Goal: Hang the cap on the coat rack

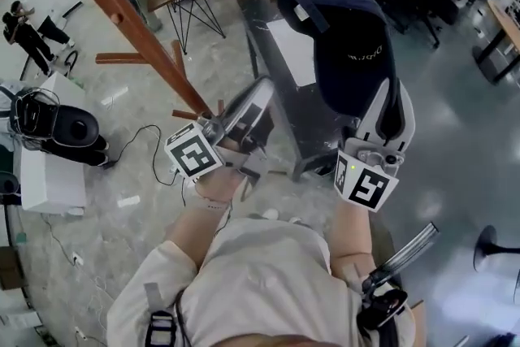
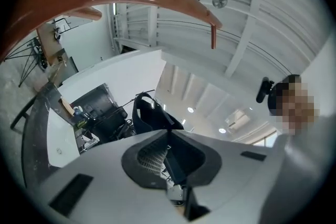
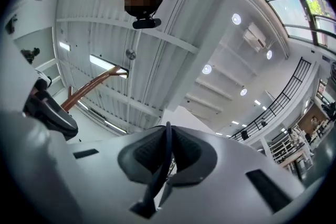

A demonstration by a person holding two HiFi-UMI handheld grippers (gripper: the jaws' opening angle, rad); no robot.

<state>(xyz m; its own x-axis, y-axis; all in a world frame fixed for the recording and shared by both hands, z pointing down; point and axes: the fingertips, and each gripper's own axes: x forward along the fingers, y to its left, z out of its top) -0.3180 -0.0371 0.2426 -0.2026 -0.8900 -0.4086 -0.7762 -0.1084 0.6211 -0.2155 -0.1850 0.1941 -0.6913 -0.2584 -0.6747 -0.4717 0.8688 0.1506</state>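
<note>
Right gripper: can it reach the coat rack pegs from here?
Probably yes: right gripper, jaws shut on the dark navy fabric cap, has open air toward the brown wooden coat rack; only the left gripper sits between.

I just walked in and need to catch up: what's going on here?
A person is working with a two-jaw gripper in each hand. The right gripper is shut on an edge of a dark cap and holds it up in the air, apart from the wooden coat rack. The left gripper is shut with nothing in it, raised near the rack's pole. The cap is not yet on a peg.
</note>
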